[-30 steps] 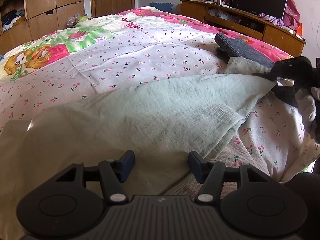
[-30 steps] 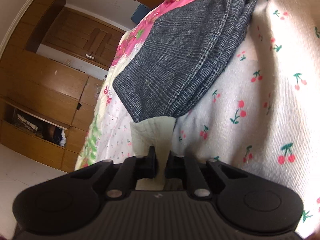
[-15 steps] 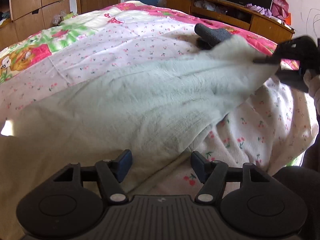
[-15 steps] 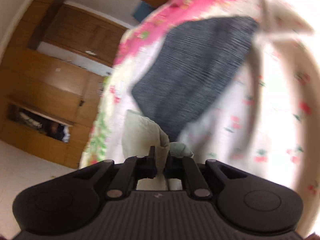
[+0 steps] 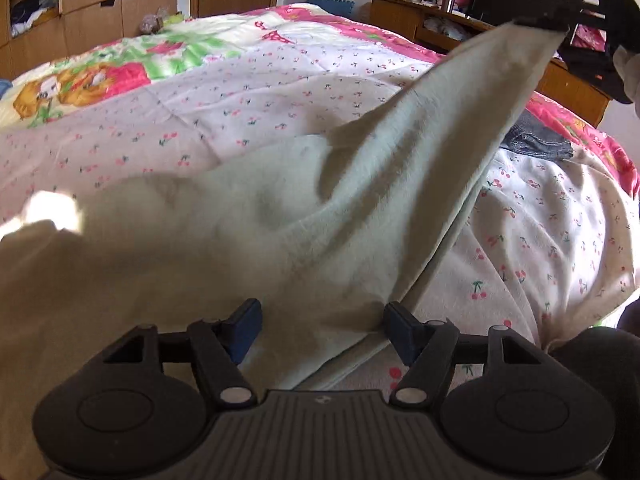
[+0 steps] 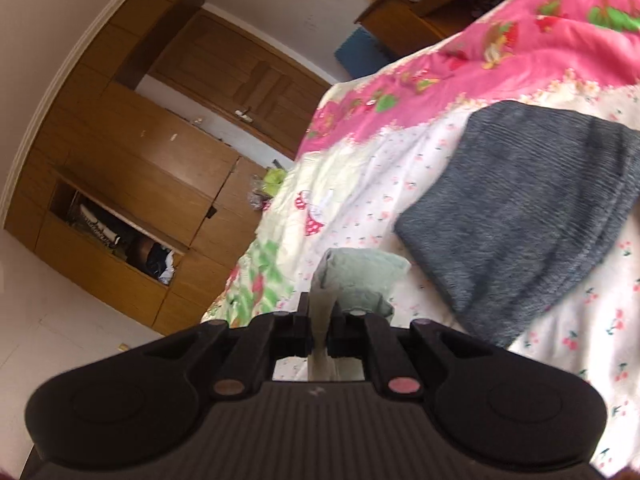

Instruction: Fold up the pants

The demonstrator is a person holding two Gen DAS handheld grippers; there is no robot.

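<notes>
Draping limp and light from the right gripper (image 6: 319,326), whose jaws clamp one corner, the pale green pants (image 5: 280,232) trail across the bed (image 5: 240,92); left gripper (image 5: 320,330) jaws gape apart near the lower edge, a good second hold.

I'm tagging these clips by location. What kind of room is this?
Most likely a home bedroom: a bed with a cherry-print quilt, wooden wardrobe cabinets along the wall, and pale green pants spread on the bed.
</notes>
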